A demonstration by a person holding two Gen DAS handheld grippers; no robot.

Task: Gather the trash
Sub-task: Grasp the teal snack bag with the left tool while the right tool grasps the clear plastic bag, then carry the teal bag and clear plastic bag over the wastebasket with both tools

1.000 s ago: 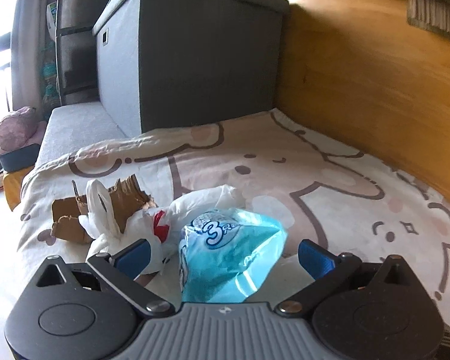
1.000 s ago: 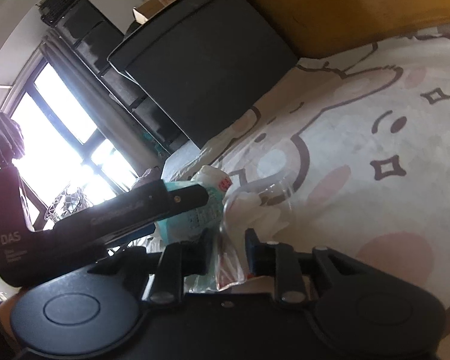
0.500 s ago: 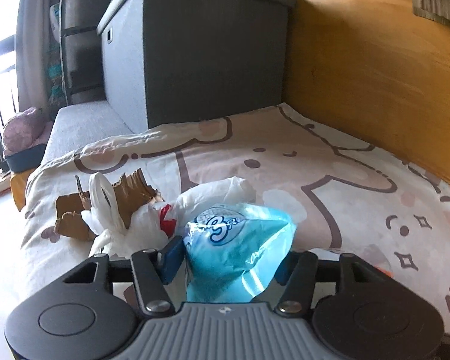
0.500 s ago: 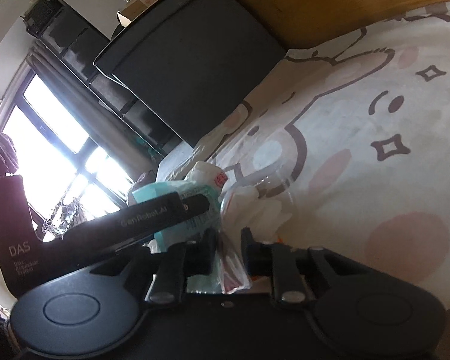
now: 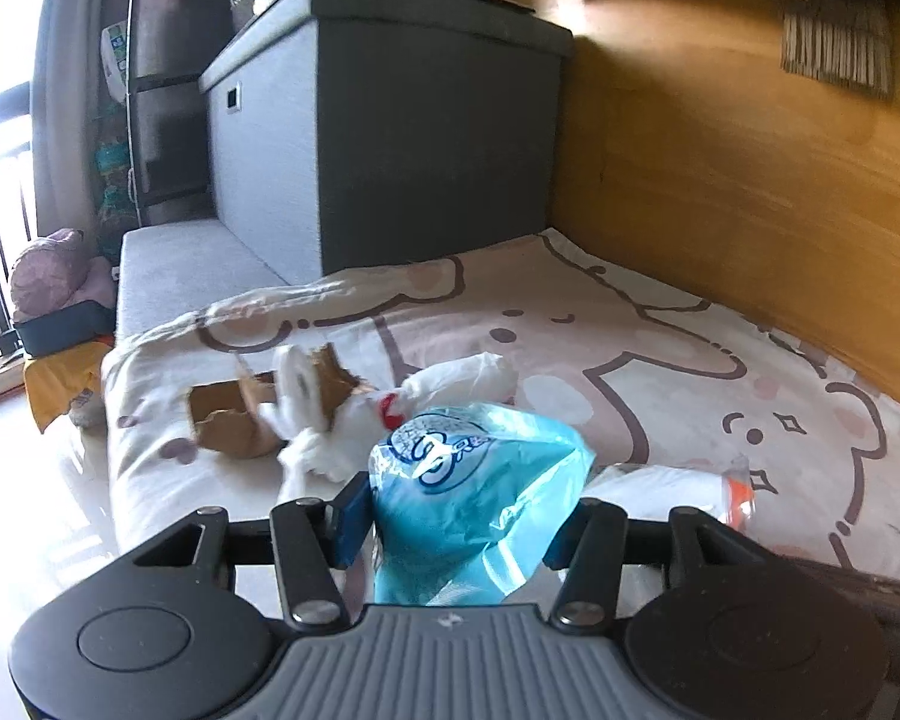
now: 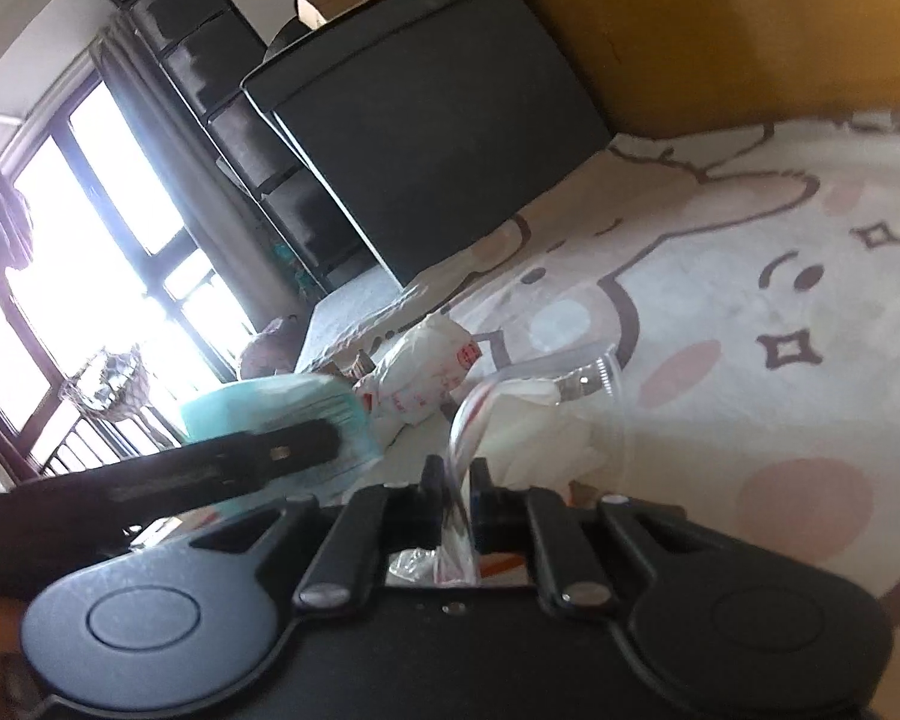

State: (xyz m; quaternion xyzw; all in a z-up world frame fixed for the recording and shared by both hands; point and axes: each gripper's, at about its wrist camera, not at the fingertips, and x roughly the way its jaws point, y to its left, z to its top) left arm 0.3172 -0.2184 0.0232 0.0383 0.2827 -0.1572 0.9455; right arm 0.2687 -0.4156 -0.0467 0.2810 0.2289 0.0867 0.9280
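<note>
Wood-panelled wall (image 5: 750, 192) and dark grey storage box (image 5: 426, 144) border the cartoon-print bedspread (image 5: 660, 372), open rightward. Left gripper (image 5: 462, 516), jaws just closing, pinches the crinkled light-blue plastic bag (image 5: 480, 504); right gripper (image 6: 453, 498) newly clamps clear plastic wrapper (image 6: 468, 432).

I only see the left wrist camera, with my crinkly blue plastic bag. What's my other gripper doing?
Observer: The right gripper has just been closing its jaws and pinches a clear plastic bag with red stripes.
Operator: Anything inside it?
Observer: Yes, crumpled white tissue shows through.
Operator: Does that camera see my left gripper?
Observer: Yes, side-on; its jaws, just closing too, clamp the blue plastic bag.
</note>
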